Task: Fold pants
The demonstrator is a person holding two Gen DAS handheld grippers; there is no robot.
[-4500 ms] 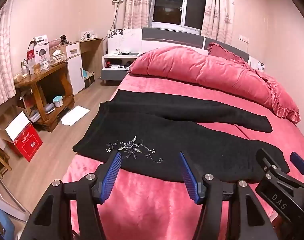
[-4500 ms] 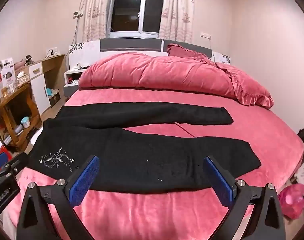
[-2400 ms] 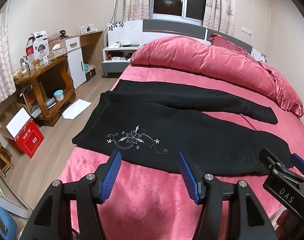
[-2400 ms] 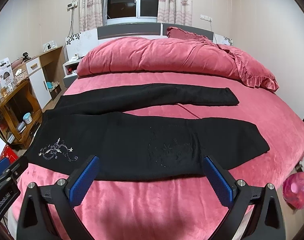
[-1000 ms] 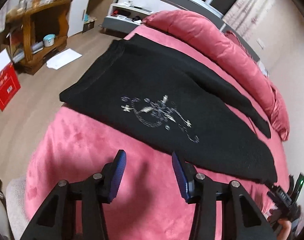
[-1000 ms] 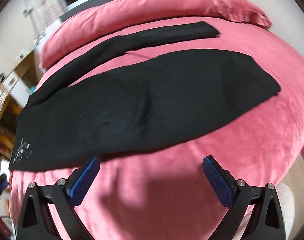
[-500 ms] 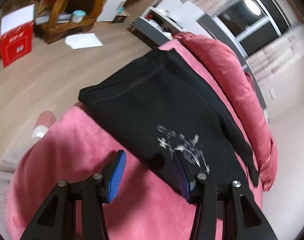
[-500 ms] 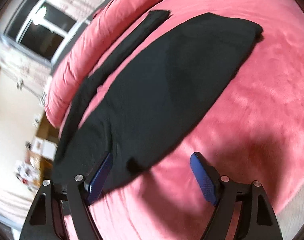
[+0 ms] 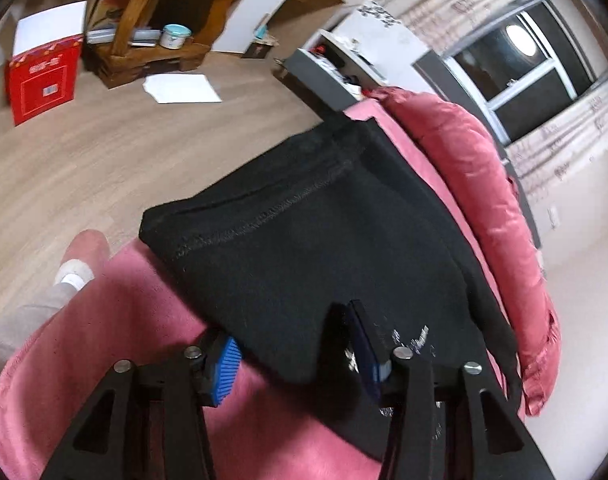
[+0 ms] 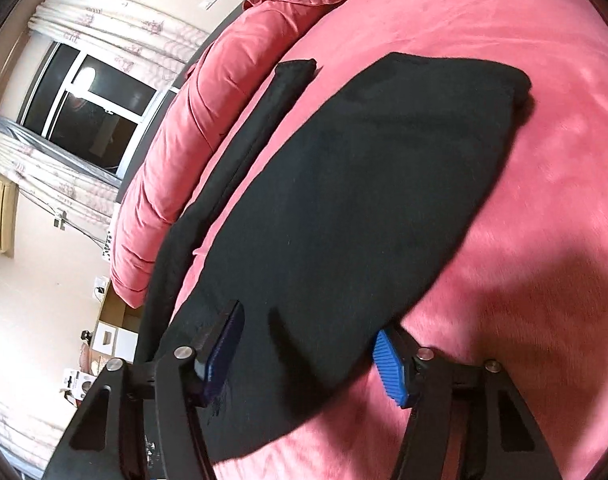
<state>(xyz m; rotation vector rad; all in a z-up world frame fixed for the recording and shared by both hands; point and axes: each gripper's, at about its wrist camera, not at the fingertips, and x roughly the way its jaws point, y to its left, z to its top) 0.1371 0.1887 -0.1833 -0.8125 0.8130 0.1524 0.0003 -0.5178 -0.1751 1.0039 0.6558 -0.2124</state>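
Black pants (image 9: pixel 324 240) lie flat on a pink bed (image 9: pixel 123 300), waistband toward the floor side, with a silver embroidered pattern near the hip. My left gripper (image 9: pixel 295 360) is open and straddles the near edge of the pants by the waist, one finger over the cloth and one at the bedding. The pants also show in the right wrist view (image 10: pixel 364 200), with the near leg's cuff far right and the other leg behind. My right gripper (image 10: pixel 308 348) is open and straddles the near edge of that leg.
A rolled pink duvet (image 9: pixel 484 200) lies along the far side of the bed. On the wooden floor (image 9: pixel 83 160) stand a red box (image 9: pixel 43 80), a wooden desk (image 9: pixel 163 12) and a nightstand (image 9: pixel 324 76). A person's foot (image 9: pixel 79 264) shows beside the bed.
Both grippers have dropped down to the near edge of the pants and tilted inward. Their fingers now straddle the cloth edge; the right gripper's jaws have narrowed.
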